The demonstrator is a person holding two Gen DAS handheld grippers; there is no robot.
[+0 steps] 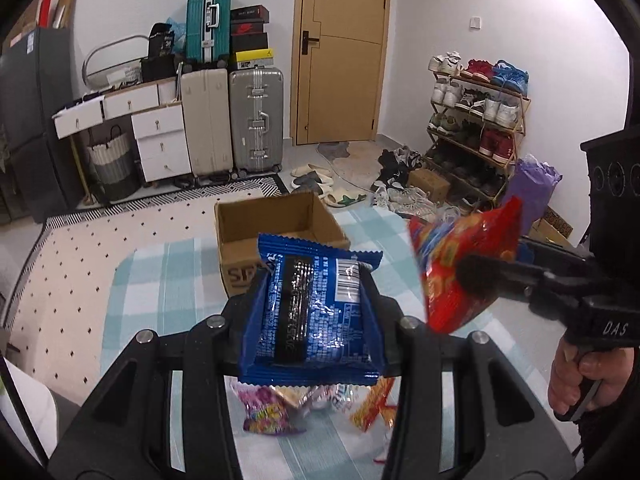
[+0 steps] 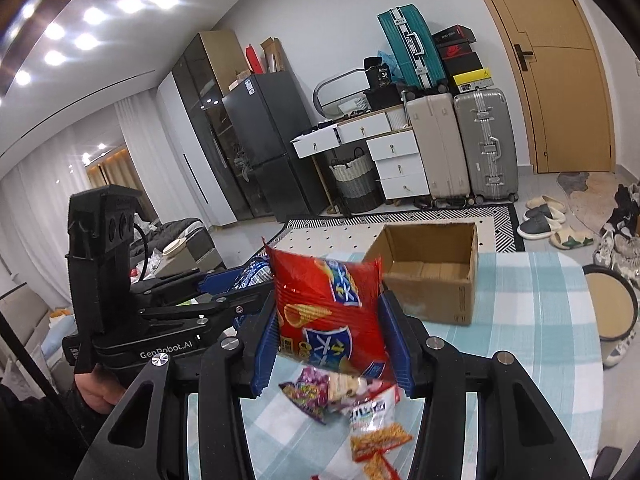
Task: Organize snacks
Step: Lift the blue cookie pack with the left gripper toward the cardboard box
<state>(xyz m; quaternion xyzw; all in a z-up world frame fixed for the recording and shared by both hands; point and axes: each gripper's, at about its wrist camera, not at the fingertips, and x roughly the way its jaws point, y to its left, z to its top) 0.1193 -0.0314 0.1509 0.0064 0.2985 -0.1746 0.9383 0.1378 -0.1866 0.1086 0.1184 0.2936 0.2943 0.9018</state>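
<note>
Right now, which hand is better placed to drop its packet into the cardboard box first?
Left, probably. Its blue packet is lined up straight at the cardboard box; the red packet sits beside the box in the right wrist view.

Setting: lived-in home, entry area. Tiered wooden shoe rack (image 1: 476, 120) crowded with sneakers, upright hard-shell suitcases (image 1: 256, 120), white drawer unit (image 2: 400, 160), dark tall refrigerator (image 2: 260, 140), tan wooden door (image 1: 340, 48).

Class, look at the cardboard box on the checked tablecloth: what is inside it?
The open cardboard box shows only its bare brown floor and inner walls; no snack is visible inside. The near wall hides the front strip of the floor, so that part cannot be checked.
</note>
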